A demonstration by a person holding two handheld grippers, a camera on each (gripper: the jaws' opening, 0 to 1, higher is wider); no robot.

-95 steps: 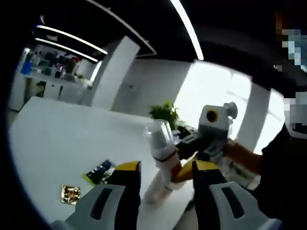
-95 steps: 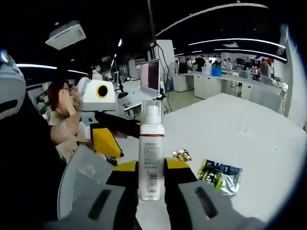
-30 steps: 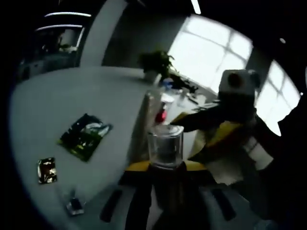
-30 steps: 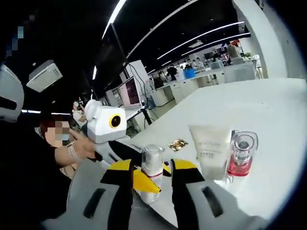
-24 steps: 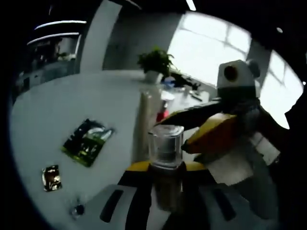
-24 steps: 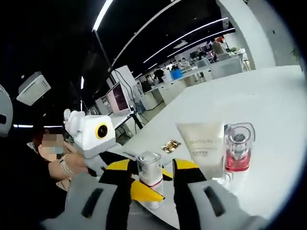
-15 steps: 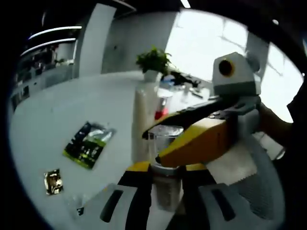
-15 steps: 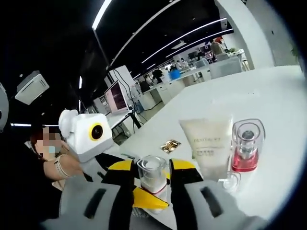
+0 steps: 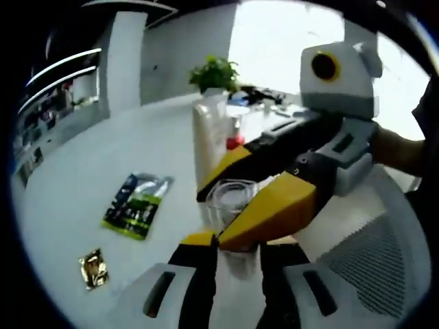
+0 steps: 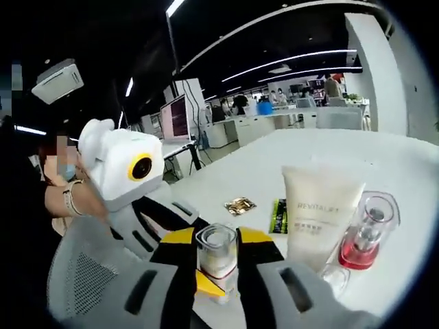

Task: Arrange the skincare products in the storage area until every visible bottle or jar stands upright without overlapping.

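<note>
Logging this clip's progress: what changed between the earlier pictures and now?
The pump bottle has come down from mid-air to the table, upright beside the white tube and red-liquid bottle. Both the left gripper and right gripper stay around it, though I cannot tell whether either still grips it. The green sachet and gold sachet appear to lie as before.

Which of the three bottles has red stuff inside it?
The small clear bottle farthest from the grippers, beside the white tube. Its bottom half is red. The tube is plain cream, and the clear-capped bottle between the jaws is white.
</note>
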